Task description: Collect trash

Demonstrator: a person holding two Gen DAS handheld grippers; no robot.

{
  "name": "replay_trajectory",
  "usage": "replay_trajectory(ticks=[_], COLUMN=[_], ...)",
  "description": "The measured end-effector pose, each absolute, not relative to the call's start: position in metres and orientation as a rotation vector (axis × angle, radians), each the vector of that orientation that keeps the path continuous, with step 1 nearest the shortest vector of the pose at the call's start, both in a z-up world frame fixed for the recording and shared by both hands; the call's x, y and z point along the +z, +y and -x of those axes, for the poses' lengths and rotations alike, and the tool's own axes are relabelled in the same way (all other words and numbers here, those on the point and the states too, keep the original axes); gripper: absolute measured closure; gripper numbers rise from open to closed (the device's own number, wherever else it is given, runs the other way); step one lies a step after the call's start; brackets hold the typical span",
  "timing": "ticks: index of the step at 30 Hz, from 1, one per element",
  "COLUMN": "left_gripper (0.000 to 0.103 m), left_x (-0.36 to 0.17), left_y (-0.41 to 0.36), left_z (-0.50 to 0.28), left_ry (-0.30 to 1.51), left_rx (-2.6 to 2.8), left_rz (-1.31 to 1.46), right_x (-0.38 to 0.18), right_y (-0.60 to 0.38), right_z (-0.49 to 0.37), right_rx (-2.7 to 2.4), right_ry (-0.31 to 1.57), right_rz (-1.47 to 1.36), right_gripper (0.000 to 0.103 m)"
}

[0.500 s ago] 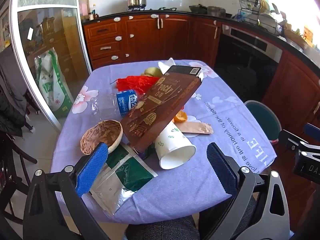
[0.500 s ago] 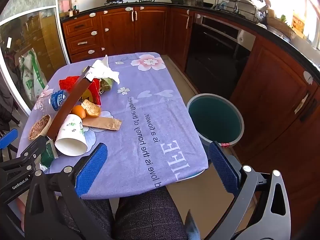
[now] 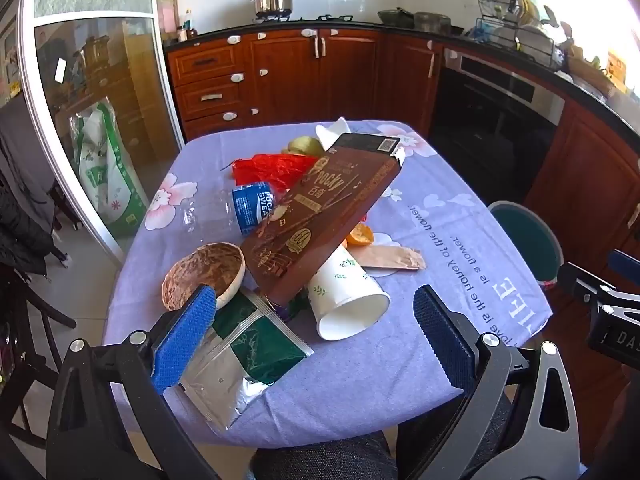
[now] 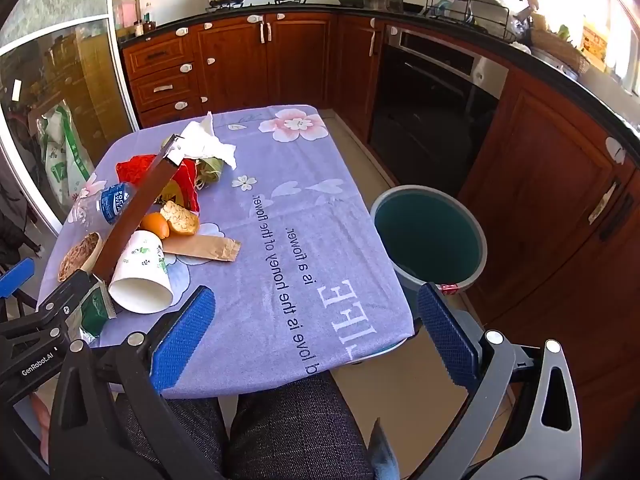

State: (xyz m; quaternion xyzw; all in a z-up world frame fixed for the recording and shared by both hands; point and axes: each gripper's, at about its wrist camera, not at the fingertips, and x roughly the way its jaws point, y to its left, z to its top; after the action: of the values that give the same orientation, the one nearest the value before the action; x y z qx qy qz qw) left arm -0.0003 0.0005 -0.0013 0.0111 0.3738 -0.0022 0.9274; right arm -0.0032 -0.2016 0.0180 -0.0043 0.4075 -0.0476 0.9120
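Two hand-held grippers hover over the near edge of a small table (image 3: 360, 392) covered in a lilac flowered cloth. The left gripper (image 3: 316, 332) has its blue-padded jaws spread wide with nothing between them. Just beyond its tips lies a heap of trash: a silver and green foil pouch (image 3: 240, 356) closest, partly behind the left pad, a tipped white paper cup (image 3: 344, 300), a brown Pocky box (image 3: 320, 216) leaning across the cup, a coconut shell half (image 3: 204, 272), a clear plastic bottle (image 3: 236, 208), red wrapper (image 3: 276, 168), orange peel (image 3: 360, 236) and a brown paper strip (image 3: 388, 258). The right gripper (image 4: 316, 332) is also spread wide and empty, held over bare cloth to the right of the heap. A round bin (image 4: 430, 236) with a teal liner stands on the floor beside the table's right edge, just beyond the right gripper's right pad.
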Motion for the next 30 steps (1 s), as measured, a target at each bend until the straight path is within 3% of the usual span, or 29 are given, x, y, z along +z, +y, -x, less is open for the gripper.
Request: replay_trajectory(ticks=[30], left_gripper=[0.004], left_x=[-0.0033], left_y=[0.003], left_z=[-0.0015], left_ry=[0.779], left_rx=[0.001], left_rz=[-0.022], right_x=[0.0141], right_y=[-0.2007], right_z=[0.0026], right_rx=[-0.093], right_ry=[0.845], right_rz=[0.015], right_gripper=[0.006])
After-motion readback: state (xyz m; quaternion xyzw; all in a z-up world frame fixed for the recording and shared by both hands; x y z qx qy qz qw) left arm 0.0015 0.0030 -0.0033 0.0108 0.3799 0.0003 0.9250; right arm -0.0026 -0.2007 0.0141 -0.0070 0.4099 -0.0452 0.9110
